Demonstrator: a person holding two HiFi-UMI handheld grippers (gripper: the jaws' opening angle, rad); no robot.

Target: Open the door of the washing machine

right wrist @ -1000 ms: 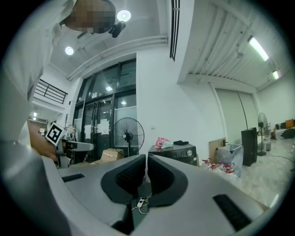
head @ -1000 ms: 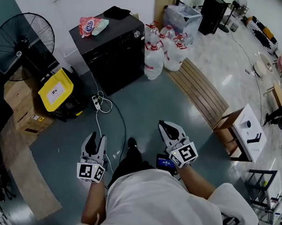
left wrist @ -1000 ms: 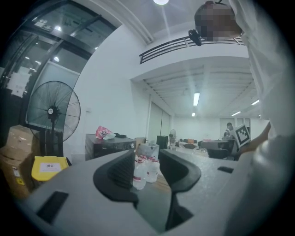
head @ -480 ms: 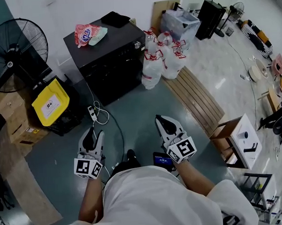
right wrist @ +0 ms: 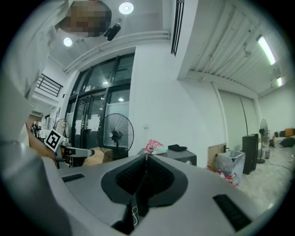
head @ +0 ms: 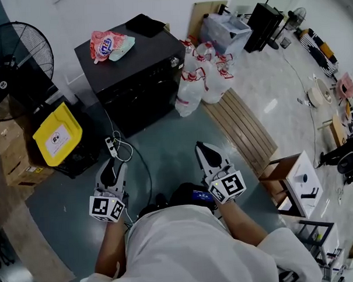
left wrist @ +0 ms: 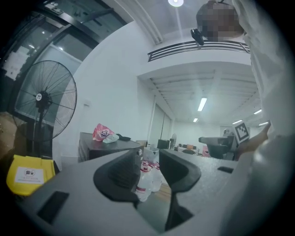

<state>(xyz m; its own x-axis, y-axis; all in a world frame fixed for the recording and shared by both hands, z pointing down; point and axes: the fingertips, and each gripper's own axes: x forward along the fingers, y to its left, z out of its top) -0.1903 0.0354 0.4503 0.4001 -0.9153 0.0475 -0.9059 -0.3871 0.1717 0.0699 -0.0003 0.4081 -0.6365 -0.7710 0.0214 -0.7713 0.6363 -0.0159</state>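
Note:
The black washing machine (head: 136, 81) stands against the white wall, its door shut, with a red bag (head: 102, 44) and a dark cloth lying on top. It also shows in the left gripper view (left wrist: 103, 150) and the right gripper view (right wrist: 182, 156), still well ahead of both grippers. My left gripper (head: 110, 168) is held level in front of the person, pointing toward the machine, jaws open with nothing between them (left wrist: 148, 173). My right gripper (head: 202, 150) points the same way, its pads closed together on nothing (right wrist: 146, 161).
A standing fan (head: 12, 63), a yellow-lidded box (head: 56, 134) and cardboard boxes (head: 13, 156) are left of the machine. A power strip with a cable (head: 112, 149) lies on the floor ahead of the left gripper. Bagged water bottles (head: 200, 78) and a slatted wooden board (head: 240, 126) lie to the right.
The person has walked closer to the washing machine, carrying both grippers forward. The power strip now lies just ahead of the left gripper. Neither gripper's jaws have changed.

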